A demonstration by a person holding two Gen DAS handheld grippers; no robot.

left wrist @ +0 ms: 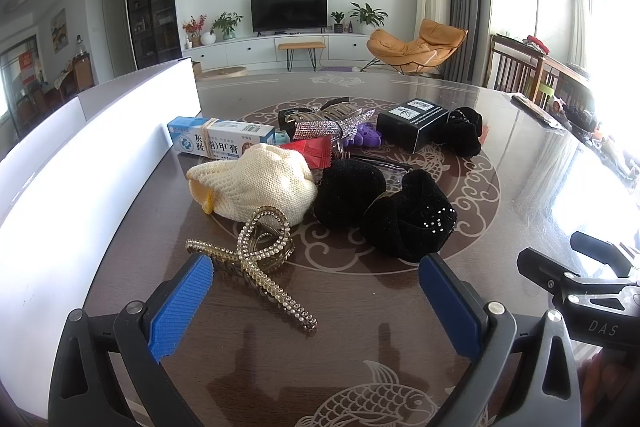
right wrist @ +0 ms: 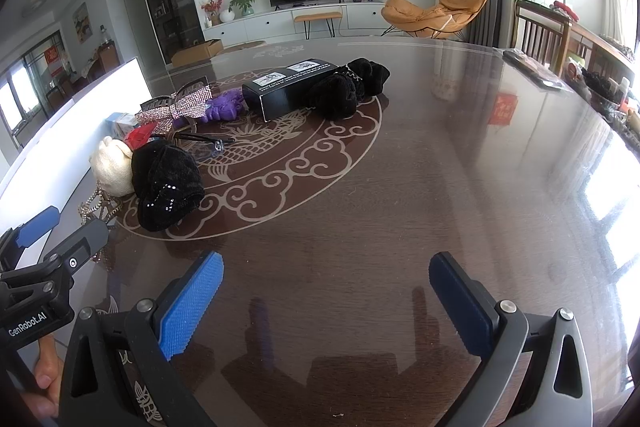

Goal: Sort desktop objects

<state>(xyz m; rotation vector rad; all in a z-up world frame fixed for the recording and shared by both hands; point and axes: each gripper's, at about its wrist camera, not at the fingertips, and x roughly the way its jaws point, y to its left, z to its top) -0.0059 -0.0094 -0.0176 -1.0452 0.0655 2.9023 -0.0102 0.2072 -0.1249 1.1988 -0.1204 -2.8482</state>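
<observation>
The left gripper (left wrist: pixel 316 291) hangs low over the table (left wrist: pixel 400 287) with its 2 blue pads (left wrist: pixel 182 303) spread wide and nothing between them. Just ahead of its left pad, touching or nearly touching the tip, lies a gold claw clip (left wrist: pixel 256 259) studded with pearls, one arm running back into the gap between the fingers. Ahead of the right pad sits a black scrunchie (left wrist: pixel 408 215) with small sparkles, pressed against a second black velvet piece (left wrist: pixel 348 191). Beyond the clip rests a cream knit pouch (left wrist: pixel 256 187); behind that lie a red packet (left wrist: pixel 310 153), a blue-and-white ointment box (left wrist: pixel 222 139), a rhinestone clip (left wrist: pixel 328 123), a purple clip (left wrist: pixel 368 137), a black box (left wrist: pixel 412 125) and another dark scrunchie (left wrist: pixel 464 131). A pair of glasses (left wrist: pixel 384 165) lies between the velvet piece and the black box. A white bin (left wrist: pixel 100 155) stands to the left of the gripper, along the table edge. The right gripper (right wrist: pixel 324 303) is likewise released, its pads (right wrist: pixel 192 303) wide apart over bare tabletop, with the pile well off to its front left. In that view the left gripper's finger shows at the left edge, beside the gold clip, and a person's fingers (right wrist: pixel 46 383) wrap the handle at the lower left.
</observation>
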